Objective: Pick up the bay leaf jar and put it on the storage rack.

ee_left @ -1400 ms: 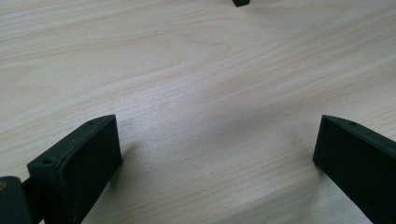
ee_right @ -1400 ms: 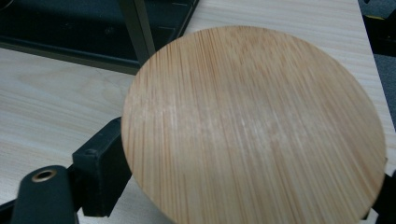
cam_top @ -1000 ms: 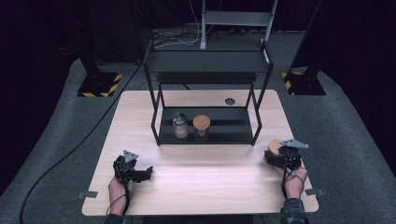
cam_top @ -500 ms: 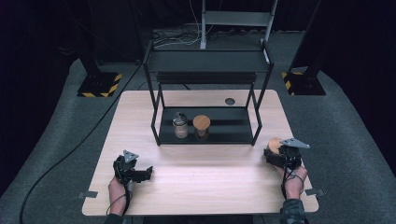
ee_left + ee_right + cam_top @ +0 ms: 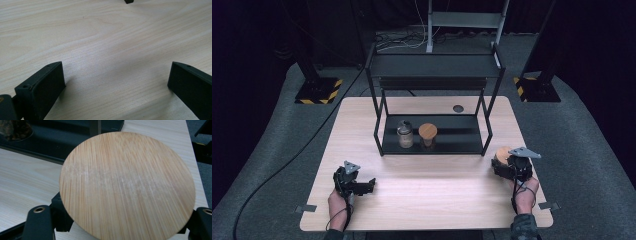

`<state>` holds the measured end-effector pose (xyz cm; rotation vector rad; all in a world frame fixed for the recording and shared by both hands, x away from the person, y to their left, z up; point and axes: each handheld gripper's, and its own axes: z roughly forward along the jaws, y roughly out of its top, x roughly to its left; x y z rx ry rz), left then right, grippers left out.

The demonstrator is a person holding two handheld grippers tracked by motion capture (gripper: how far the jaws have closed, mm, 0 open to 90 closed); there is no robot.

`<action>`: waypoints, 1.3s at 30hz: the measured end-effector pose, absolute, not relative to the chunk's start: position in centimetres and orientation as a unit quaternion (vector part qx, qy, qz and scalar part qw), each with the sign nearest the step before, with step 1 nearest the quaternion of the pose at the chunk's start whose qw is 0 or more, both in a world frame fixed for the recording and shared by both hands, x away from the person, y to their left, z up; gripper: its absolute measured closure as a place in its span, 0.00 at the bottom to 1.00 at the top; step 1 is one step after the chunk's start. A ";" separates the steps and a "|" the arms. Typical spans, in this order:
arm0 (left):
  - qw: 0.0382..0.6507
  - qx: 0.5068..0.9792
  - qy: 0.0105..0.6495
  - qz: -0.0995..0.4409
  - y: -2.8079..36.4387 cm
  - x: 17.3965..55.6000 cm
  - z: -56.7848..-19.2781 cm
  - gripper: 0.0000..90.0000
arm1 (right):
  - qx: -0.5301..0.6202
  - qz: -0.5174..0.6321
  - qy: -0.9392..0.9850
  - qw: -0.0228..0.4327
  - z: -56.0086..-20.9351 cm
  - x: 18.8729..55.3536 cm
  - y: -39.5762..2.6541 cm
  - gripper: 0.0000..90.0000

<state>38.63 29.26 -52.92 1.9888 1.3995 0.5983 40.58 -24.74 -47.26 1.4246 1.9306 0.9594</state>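
Right hand-held gripper (image 5: 507,165), lower right of the high view: jaws clamped on a jar with a round bamboo lid (image 5: 127,185). In the right gripper view the lid covers most of the frame, one black jaw at each lower corner under its rim. Jar body hidden beneath the lid; contents cannot be told.

Left hand-held gripper (image 5: 362,186), lower left of the high view: jaws spread wide, nothing between them. In the left gripper view the two black jaws sit at the lower corners with bare wood between.

Surface (image 5: 432,200): pale wood-grain top, rectangular. A small dark round hole (image 5: 458,108) near its far edge. At the centre stands a black metal rack (image 5: 434,75); on its bottom shelf a glass jar with dark contents (image 5: 405,134) just beside a second bamboo-lidded jar (image 5: 427,135), the two close but whether touching cannot be told.

Room: grey carpet floor (image 5: 587,150), dark backdrop. Stand bases with yellow-black hazard tape (image 5: 317,95) at upper left and upper right. A black cable (image 5: 287,165) runs across the floor at left. Grey metal frame (image 5: 467,20) and loose wires at top centre, cut off by the frame edge.
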 end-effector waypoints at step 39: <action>0.313 0.754 0.531 0.227 29.3 38.6 -52.9 0.00 | 0.482 0.369 0.748 0.267 -46.0 41.0 -21.3 0.27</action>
